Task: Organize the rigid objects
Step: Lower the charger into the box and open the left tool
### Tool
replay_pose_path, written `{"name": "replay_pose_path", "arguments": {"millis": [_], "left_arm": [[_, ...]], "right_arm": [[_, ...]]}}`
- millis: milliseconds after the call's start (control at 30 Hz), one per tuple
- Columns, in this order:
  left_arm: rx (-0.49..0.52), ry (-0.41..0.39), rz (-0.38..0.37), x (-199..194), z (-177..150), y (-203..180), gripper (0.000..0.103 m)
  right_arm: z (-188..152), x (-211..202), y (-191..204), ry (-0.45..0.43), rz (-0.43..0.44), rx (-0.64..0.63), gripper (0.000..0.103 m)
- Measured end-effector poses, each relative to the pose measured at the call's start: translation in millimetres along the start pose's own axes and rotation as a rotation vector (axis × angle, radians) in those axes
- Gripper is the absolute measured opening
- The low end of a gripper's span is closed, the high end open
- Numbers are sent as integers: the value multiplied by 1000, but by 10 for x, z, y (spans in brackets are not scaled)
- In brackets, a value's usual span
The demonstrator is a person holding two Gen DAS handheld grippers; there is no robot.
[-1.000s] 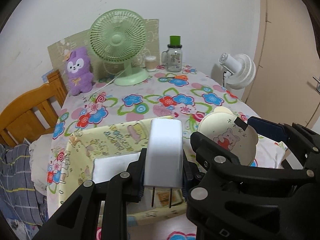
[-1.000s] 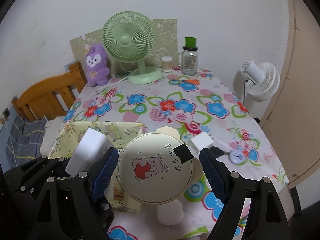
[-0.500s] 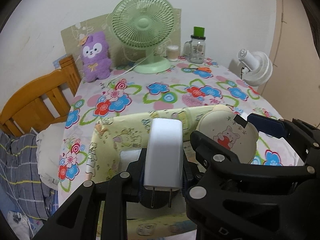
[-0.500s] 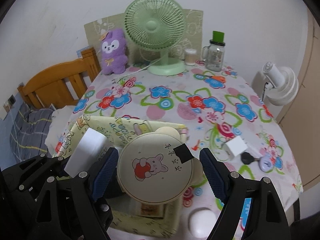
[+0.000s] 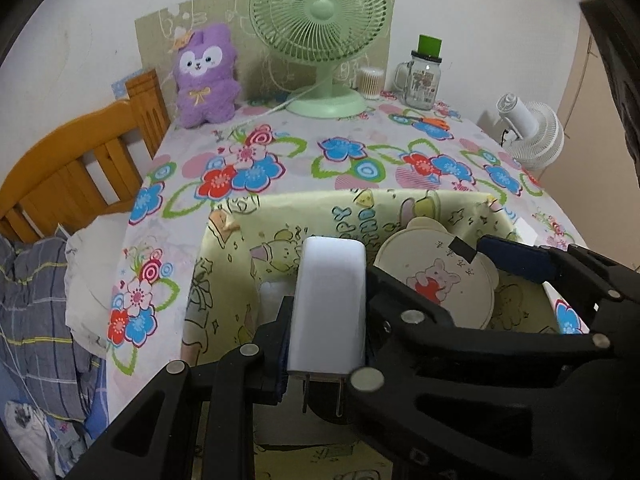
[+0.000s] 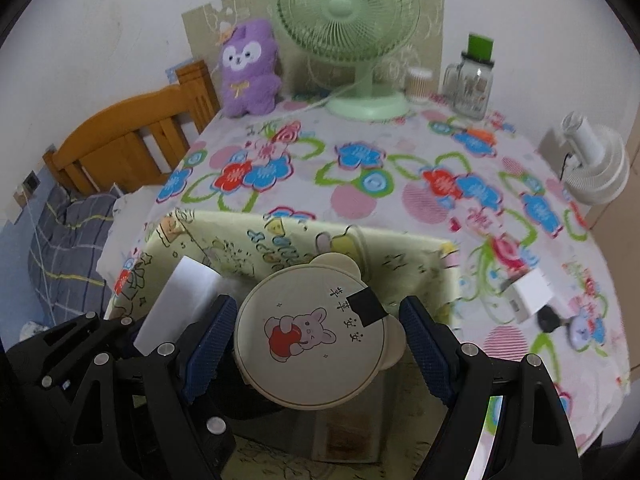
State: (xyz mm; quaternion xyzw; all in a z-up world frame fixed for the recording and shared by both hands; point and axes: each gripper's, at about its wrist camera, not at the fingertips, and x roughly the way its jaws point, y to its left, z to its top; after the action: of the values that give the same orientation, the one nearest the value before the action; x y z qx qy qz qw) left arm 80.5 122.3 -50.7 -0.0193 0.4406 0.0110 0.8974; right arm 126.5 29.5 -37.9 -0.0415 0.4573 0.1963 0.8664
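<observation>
My left gripper (image 5: 329,300) is shut on a white two-prong charger (image 5: 332,264), prongs toward the camera. It hangs over the open yellow cartoon-print fabric box (image 5: 360,204). My right gripper (image 6: 318,310) is shut on a round cream bear-eared case (image 6: 312,344) with a cartoon bear holding an apple and a black tape patch. Its blue pads press both sides. The case also shows in the left wrist view (image 5: 440,280), just right of the charger, over the same box (image 6: 248,224). The charger (image 6: 180,300) sits left of the case in the right wrist view.
On the floral tablecloth stand a green fan (image 5: 320,12), a purple plush (image 5: 204,76), a glass jar (image 5: 424,76) and a swab pot (image 5: 370,82). A white adapter (image 6: 528,292) and a black plug (image 6: 548,320) lie right of the box. Left: a wooden headboard (image 5: 72,168).
Both grippers have moved left and lower, from beside the yellow box to over its opening. Each still holds its item the same way.
</observation>
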Motion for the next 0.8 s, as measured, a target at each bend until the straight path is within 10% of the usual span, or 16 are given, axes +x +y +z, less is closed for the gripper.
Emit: {"name": "replay_pose_path", "arguments": {"millis": [700, 800], "left_arm": [[-18, 8, 1, 0, 14, -23, 36], [-12, -18, -1, -91, -1, -70, 84]], "right_arm": [[34, 67, -2, 14, -3, -5, 88], [15, -9, -9, -2, -5, -13, 89]]}}
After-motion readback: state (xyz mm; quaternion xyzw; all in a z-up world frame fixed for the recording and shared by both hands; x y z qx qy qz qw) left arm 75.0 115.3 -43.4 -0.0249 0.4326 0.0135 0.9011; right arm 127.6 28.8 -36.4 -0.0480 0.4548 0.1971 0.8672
